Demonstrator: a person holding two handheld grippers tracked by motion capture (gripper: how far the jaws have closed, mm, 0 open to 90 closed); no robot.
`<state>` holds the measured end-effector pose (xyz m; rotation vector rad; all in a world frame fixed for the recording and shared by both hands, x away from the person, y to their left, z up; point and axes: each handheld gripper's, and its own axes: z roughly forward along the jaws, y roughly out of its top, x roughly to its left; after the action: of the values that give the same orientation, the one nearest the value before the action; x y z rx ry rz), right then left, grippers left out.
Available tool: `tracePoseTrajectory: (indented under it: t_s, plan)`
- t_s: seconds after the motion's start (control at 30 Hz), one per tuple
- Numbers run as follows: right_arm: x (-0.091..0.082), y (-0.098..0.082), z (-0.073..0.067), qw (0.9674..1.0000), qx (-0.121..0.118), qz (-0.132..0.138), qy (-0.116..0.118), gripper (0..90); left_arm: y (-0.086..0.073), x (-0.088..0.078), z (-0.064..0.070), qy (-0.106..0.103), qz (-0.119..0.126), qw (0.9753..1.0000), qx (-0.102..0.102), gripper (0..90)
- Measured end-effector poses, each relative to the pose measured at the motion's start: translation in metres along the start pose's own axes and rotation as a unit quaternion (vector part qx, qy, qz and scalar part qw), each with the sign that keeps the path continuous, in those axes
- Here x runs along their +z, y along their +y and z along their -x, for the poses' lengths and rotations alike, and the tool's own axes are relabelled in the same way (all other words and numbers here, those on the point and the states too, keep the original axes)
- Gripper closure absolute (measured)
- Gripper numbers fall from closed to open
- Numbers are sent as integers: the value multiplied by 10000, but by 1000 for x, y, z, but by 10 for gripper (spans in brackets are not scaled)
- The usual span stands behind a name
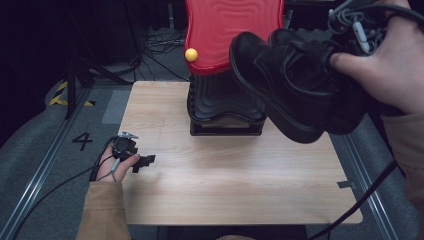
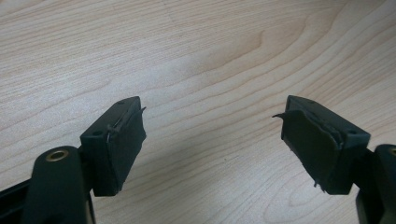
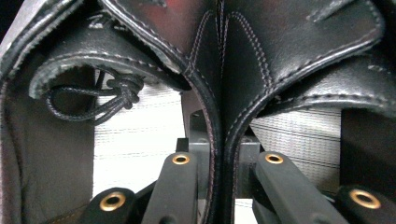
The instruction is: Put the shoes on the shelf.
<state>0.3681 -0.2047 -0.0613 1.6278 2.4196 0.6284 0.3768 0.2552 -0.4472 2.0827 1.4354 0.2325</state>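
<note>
- A pair of black leather lace-up shoes (image 1: 287, 85) is seen in the high view, held in the air at the upper right, above the far right part of the light wooden table (image 1: 225, 185) and clear of its surface.
- The right tool (image 3: 219, 154) is clenched on the pair: in the right gripper view the inner heel walls of the two shoes are pressed together between its black jaws, one jaw reaching into each shoe.
- In that view a knotted black lace (image 3: 93, 98) is seen inside the left-hand shoe, and pale lining shows in both openings.
- In the high view the toes of the shoes are pointed to the left and tilted downward, with the soles facing down towards the table.
- The right hand (image 1: 395, 65) is seen at the upper right corner, wrapped around the tool body, with a thumb resting against the shoe collar.
- Behind the shoes, a red and black ribbed plastic stand (image 1: 227, 60) with a small yellow ball (image 1: 191, 54) on its left edge is set at the far middle of the table; the shoes overlap its right side in the picture.
- The left tool (image 1: 145, 161) is rested at the left edge of the table, well apart from the shoes.
- In the left gripper view its jaws are spread wide over bare wood, released, with nothing between them.
</note>
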Motion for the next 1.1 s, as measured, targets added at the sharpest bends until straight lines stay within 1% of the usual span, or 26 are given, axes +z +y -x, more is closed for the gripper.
tracePoseTrajectory:
  t_s: [0.03, 0.07, 0.1, 0.17, 0.2, 0.27, 0.3, 0.37, 0.4, 0.43, 0.5, 0.57, 0.6, 0.63, 0.7, 0.77, 0.8, 0.83, 0.87, 0.9, 0.97, 1.03, 1.07, 1.1]
  plan:
    - [0, 0, 0, 10000, 0, 0, 0, 830, 0, 0, 0, 0, 0, 10000, 0, 220]
    - [0, 11, -2, 9999, 27, 94, -70, 830, 0, 0, 0, -12, 6, 10000, -26, 220]
    - [0, 11, -2, 9999, 27, 94, -70, 830, 0, 0, 0, -12, 6, 10000, -26, 220]
    - [1, 23, -3, 9997, 64, 190, -121, 830, 0, 0, -1, -8, 20, 10000, -30, 220]
    - [2, 32, -4, 9995, 82, 243, -156, 830, 0, -1, -2, -21, 22, 10000, -37, 220]
    - [3, 42, -7, 9993, 91, 302, -189, 831, -1, -1, -2, -32, 28, 10000, -58, 220]
    - [3, 42, -7, 9993, 91, 302, -189, 831, -1, -1, -2, -32, 28, 10000, -58, 220]
    - [5, 52, -9, 9991, 116, 354, -206, 830, -1, -1, -2, -49, 38, 9999, -82, 220]
    - [8, 62, -11, 9989, 157, 398, -205, 830, -1, -1, -4, -47, 43, 10000, -52, 220]
    - [8, 62, -11, 9989, 157, 398, -205, 830, -1, -1, -4, -47, 43, 10000, -52, 220]
    - [12, 72, -15, 9985, 167, 449, -254, 830, -1, -1, -4, -51, 61, 9999, -90, 220]
    - [15, 83, -17, 9982, 195, 499, -285, 830, -1, -2, -5, -51, 69, 9999, -77, 220]
    - [20, 93, -18, 9975, 233, 607, -260, 830, -2, -2, -5, -81, 79, 9999, -92, 220]
    - [20, 93, -18, 9975, 233, 607, -260, 830, -2, -2, -5, -81, 79, 9999, -92, 220]
    - [24, 104, -20, 9967, 277, 726, -245, 830, -2, -3, -6, -76, 91, 9999, -96, 220]
    - [29, 113, -23, 9958, 290, 818, -281, 830, -2, -3, -7, -114, 99, 9998, -124, 220]
    - [33, 122, -27, 9947, 304, 913, -348, 830, -2, -3, -7, -109, 117, 9998, -126, 220]
    - [36, 126, -29, 9942, 347, 955, -352, 830, -2, -3, -8, -128, 114, 9998, -128, 220]
    - [36, 126, -29, 9942, 347, 955, -352, 830, -2, -3, -8, -128, 114, 9998, -128, 220]
    - [38, 130, -31, 9936, 397, 991, -363, 830, -3, -3, -8, -142, 122, 9997, -134, 220]
    - [43, 139, -34, 9919, 473, 1096, -437, 830, -3, -4, -9, -162, 144, 9997, -115, 220]
    - [48, 145, -36, 9904, 538, 1168, -496, 830, -3, -5, -9, -173, 175, 9996, -144, 220]
    - [53, 151, -38, 9887, 607, 1251, -568, 830, -3, -5, -9, -173, 175, 9996, -144, 220]
    - [53, 151, -38, 9887, 607, 1251, -568, 830, -3, -5, -9, -179, 174, 9996, -160, 220]
